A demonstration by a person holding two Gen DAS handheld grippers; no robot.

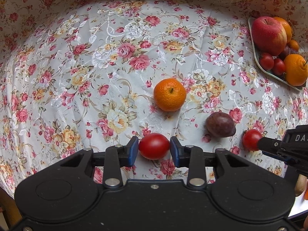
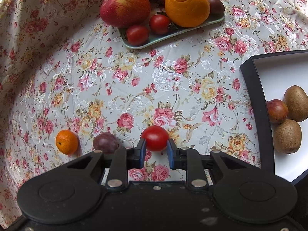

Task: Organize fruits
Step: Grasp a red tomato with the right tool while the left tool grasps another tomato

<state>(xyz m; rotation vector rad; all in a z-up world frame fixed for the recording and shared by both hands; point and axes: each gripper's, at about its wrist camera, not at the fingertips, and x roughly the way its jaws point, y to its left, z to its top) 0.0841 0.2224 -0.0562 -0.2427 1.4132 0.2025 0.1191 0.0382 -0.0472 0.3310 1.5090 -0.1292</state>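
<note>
My left jaws (image 1: pixel 154 146) pinched an oval tomato (image 1: pixel 154 146) on the desk (image 1: pixel 115 61); my right jaws (image 2: pixel 156 146) gripped a rounder tomato (image 2: pixel 155 137) beside the plum (image 2: pixel 105 142). I judged it the grasp step, lifting next toward the green tray (image 2: pixel 134 46).

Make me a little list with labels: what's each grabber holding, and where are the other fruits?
left gripper: shut on a cherry tomato
right gripper: shut on another tomato
loose on the cloth: mandarin, plum
green tray: apple, orange, two small tomatoes, plums
black box: two kiwis, one plum
</note>
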